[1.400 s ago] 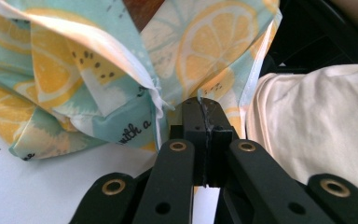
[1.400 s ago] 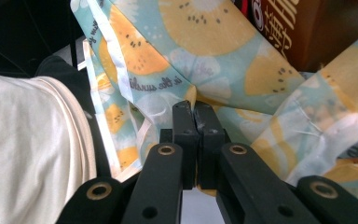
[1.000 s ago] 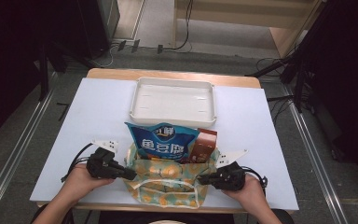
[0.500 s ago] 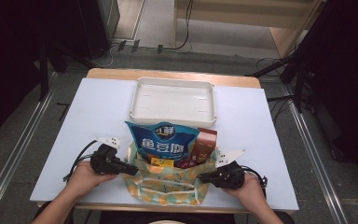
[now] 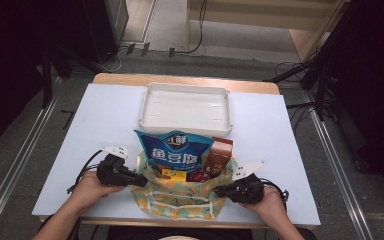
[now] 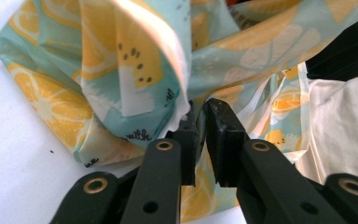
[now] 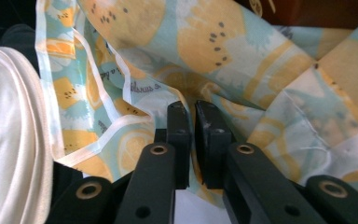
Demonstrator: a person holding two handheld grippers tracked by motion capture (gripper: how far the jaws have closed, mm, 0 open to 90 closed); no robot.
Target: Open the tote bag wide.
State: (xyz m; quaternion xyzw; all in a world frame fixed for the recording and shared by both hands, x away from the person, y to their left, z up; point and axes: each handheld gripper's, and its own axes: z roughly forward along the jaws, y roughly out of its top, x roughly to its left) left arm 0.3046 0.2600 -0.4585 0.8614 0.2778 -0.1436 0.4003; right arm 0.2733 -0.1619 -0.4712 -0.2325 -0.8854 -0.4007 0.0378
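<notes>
At the near edge of the bench (image 5: 105, 115), a lemon-print fabric bag (image 5: 180, 200) sits between two hands, mouth facing up and away from the person. Left gripper (image 5: 141, 182) at the bag's left rim; the left gripper view shows its jaws with a narrow gap, having just eased apart, a fold of the bag's edge (image 6: 177, 93) still running down between them. Cannot tell if the pads still press the cloth. Right gripper (image 5: 219, 190) at the bag's right rim; in the right gripper view its jaws likewise stand slightly parted, just opened a little, with the bag cloth (image 7: 214, 60) lying right at the tips, grip uncertain.

Standing out of the bag's mouth: a blue snack packet (image 5: 174, 150) leaning upright, a brown packet (image 5: 220, 152) just beside it on the right, a small yellow item (image 5: 172, 174) low in front.

Farther back, apart from the bag, a white tray (image 5: 186, 122) lies flat near the bench's far edge. Beyond that, floor and cables.
</notes>
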